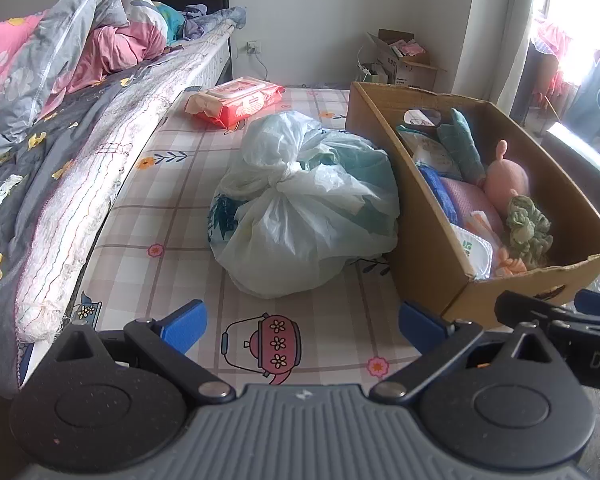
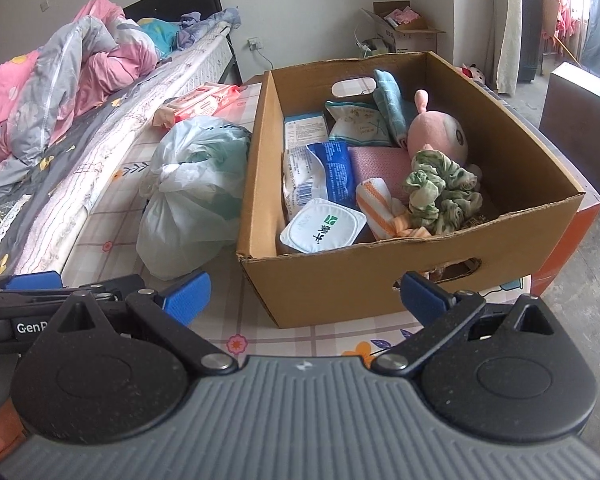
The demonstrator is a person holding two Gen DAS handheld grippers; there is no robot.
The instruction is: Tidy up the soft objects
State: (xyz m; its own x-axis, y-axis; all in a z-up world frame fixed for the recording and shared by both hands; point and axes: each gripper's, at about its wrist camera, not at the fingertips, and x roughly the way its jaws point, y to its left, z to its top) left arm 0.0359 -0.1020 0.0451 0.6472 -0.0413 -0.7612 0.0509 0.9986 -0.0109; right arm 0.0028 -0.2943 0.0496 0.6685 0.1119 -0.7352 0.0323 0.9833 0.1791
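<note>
Left of the cardboard box (image 1: 428,216), tied plastic bag (image 1: 300,216): light, squashy, slippery; grab knot. Left gripper (image 1: 300,322) & right gripper (image 2: 304,298) both wide open, empty.

The cardboard box (image 2: 380,280) stands open-topped at the right edge of the checked mat (image 1: 172,216). Inside I see a pink plush toy (image 2: 436,136), a green scrunchie (image 2: 440,192), an orange-striped cloth (image 2: 380,204), a teal towel (image 2: 388,100) and wipe packs (image 2: 324,172). A knotted plastic bag (image 1: 304,208) lies touching the box's left wall.
</note>
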